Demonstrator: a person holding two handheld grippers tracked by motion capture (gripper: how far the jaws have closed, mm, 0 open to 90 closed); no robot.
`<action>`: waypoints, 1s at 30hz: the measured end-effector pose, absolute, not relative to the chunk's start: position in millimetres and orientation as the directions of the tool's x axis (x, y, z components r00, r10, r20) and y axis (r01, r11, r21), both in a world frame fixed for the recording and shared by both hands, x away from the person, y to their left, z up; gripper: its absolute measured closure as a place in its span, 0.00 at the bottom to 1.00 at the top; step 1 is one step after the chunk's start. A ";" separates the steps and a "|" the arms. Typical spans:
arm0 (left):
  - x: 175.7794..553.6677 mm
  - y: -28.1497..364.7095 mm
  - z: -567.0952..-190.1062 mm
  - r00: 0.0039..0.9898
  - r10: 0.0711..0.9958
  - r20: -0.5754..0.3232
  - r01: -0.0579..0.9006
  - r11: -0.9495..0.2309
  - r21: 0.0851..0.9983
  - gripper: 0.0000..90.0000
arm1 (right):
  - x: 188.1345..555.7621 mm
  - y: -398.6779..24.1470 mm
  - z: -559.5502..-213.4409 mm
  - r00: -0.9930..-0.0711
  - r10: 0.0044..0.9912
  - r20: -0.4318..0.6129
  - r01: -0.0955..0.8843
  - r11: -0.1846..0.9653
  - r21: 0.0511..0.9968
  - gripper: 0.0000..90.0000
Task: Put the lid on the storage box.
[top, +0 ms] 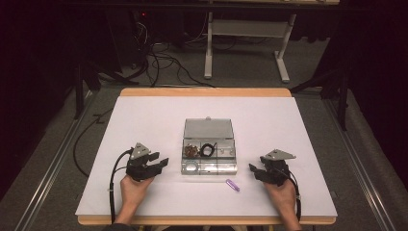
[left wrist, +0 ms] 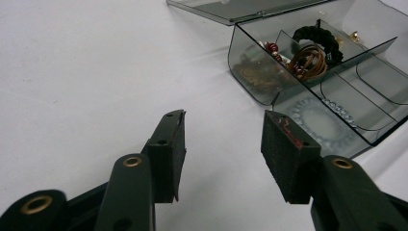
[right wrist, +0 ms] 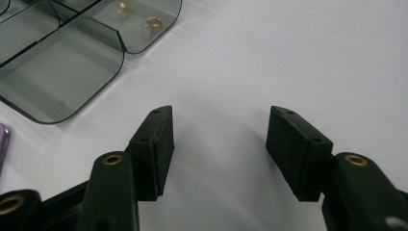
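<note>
Both pairs of fingers stand apart, empty, flanking the open box between them.

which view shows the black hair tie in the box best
The left gripper view: the black hair tie sits close, its braided loop clear in an upper compartment of the clear box. The high view shows it as a small black ring.

Black left gripper — brass-ringed screw holes, grey plate, black cable.
</note>
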State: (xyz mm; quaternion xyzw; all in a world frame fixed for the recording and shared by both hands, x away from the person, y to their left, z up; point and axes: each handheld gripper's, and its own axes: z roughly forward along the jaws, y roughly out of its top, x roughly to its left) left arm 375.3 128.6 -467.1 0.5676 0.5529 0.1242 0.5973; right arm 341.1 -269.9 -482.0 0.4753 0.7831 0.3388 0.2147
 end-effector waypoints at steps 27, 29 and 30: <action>394.7 119.5 -495.0 0.300 0.859 -0.414 0.460 0.251 0.852 0.52 | 346.7 -280.1 -480.8 -0.460 0.882 0.102 0.633 0.246 0.734 0.47; 394.5 119.0 -495.6 0.300 0.862 -0.408 0.457 0.246 0.855 0.51 | 348.0 -283.5 -480.6 -0.455 0.880 0.133 0.641 0.220 0.735 0.49; 394.3 119.4 -495.7 0.300 0.862 -0.409 0.457 0.247 0.855 0.50 | 347.9 -283.5 -480.4 -0.453 0.882 0.129 0.639 0.220 0.737 0.50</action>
